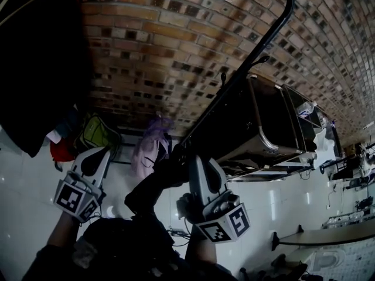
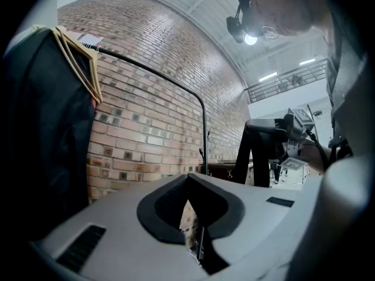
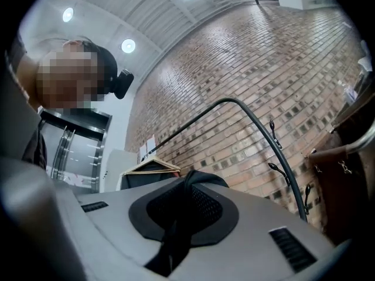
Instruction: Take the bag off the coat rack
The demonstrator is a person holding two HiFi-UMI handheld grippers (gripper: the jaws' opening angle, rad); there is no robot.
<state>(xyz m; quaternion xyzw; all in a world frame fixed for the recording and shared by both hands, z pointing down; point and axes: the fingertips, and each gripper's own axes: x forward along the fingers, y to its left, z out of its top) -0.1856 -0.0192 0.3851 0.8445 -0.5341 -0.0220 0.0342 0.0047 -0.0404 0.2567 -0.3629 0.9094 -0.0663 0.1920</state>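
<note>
In the head view a black bag (image 1: 149,192) hangs low in front of me, its dark strap running up into my right gripper (image 1: 196,164). The right gripper view shows that black strap (image 3: 176,233) pinched between the jaws of the right gripper (image 3: 193,179), with its fold sticking out past the tips. The coat rack's curved black bar (image 1: 258,45) rises just beyond, and the bar (image 3: 258,122) carries small hooks (image 3: 272,127). My left gripper (image 1: 92,164) is held beside the bag, apart from it. In its own view the left gripper (image 2: 187,179) has its jaws together with nothing between them.
A dark coat (image 1: 35,69) on wooden hangers (image 2: 79,60) fills the left. Green (image 1: 96,133), red (image 1: 61,151) and purple bags (image 1: 149,142) sit by the brick wall (image 1: 164,45). A dark leather case (image 1: 258,122) stands at the right of the rack.
</note>
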